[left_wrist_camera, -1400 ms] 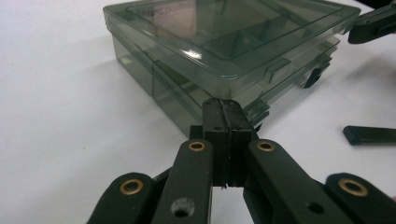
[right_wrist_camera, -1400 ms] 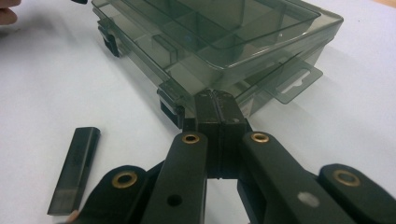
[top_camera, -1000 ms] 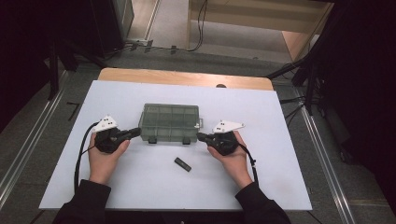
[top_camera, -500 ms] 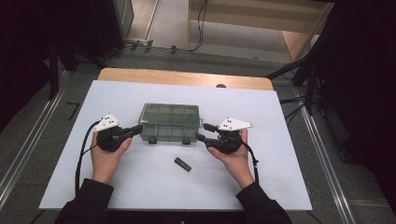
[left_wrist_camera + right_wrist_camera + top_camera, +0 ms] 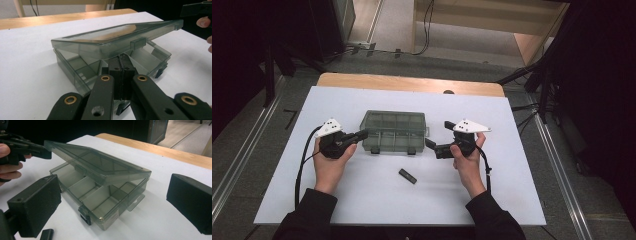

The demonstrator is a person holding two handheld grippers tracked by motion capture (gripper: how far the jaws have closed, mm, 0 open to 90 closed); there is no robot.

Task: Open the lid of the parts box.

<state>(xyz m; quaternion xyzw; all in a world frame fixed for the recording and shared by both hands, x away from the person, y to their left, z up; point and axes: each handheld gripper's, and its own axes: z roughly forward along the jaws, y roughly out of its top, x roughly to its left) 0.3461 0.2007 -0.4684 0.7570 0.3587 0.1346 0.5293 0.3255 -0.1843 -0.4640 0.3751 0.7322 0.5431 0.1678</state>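
Smoky compartment box (image 5: 394,132) mid-table, lid (image 5: 100,165) tilted up, dividers visible, compartments look empty. Left gripper (image 5: 361,135) clamped on the lid's corner. Right gripper (image 5: 438,136) just opened wide, nothing between jaws. Small black piece (image 5: 407,176) lies near the box's front

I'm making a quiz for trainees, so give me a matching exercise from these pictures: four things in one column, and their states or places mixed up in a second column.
Things:
1. left tongs
2. right tongs
3. box lid
4. small black piece

States:
A. lying on the table in front of the box
B. open, jaws wide apart
C. shut, at the box's edge
D. raised on one side, ajar

Pairs: 1-C, 2-B, 3-D, 4-A
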